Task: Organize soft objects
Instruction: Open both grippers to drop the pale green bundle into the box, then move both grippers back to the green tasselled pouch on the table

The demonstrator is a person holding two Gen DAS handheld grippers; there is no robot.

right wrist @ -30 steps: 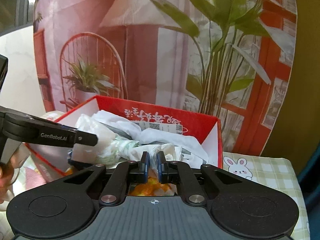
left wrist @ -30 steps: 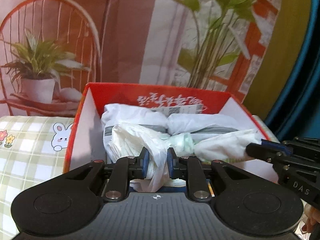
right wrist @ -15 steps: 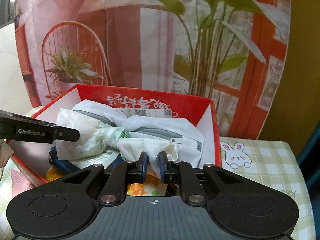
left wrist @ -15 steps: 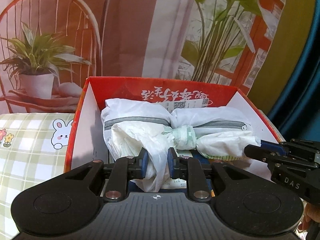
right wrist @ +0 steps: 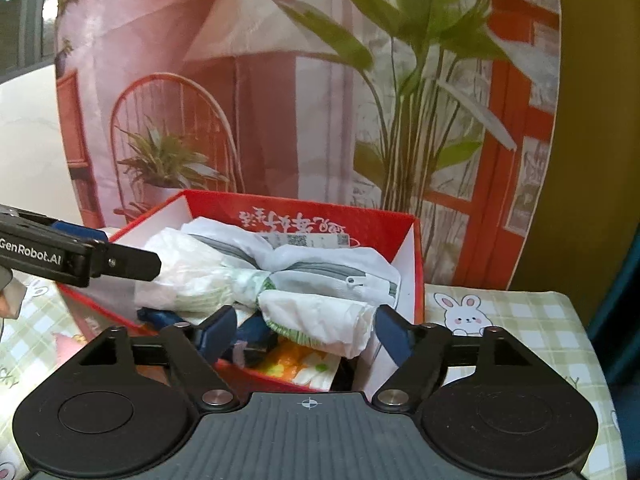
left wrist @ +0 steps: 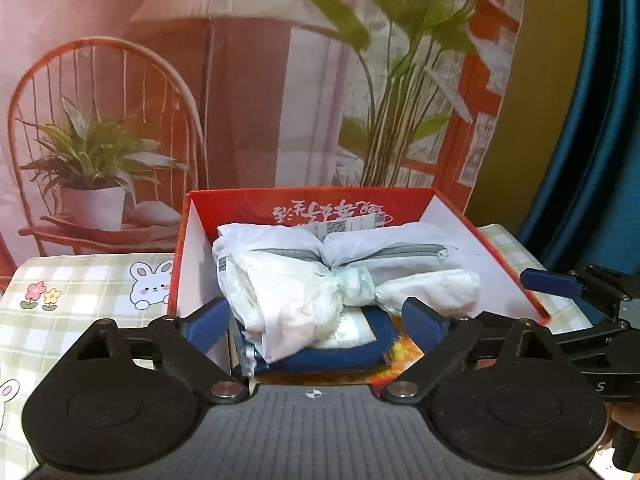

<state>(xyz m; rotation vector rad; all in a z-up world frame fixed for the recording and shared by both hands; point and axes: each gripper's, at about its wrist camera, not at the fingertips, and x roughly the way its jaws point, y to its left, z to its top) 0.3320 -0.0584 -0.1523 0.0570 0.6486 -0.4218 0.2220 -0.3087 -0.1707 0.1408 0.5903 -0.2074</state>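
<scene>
A red box (left wrist: 308, 202) with white inner walls stands on the table; it also shows in the right wrist view (right wrist: 332, 216). A tied white bundle (left wrist: 292, 296) lies on top of its contents, over a white zippered garment (left wrist: 392, 248) and a dark blue item (left wrist: 340, 354). The bundle also shows in the right wrist view (right wrist: 312, 308). My left gripper (left wrist: 316, 322) is open, its pads on either side of the bundle's near end, holding nothing. My right gripper (right wrist: 306, 330) is open around the bundle's right end, holding nothing.
A green checked tablecloth with bunny prints (left wrist: 88, 292) covers the table on both sides of the box (right wrist: 504, 316). A printed backdrop of a chair and plants (left wrist: 240, 80) hangs close behind. Orange patterned packaging (right wrist: 300, 362) lies at the box bottom.
Both grippers were shut on the white bundle's ends and have opened, leaving the bundle lying in the red box. Both have drawn back slightly.
</scene>
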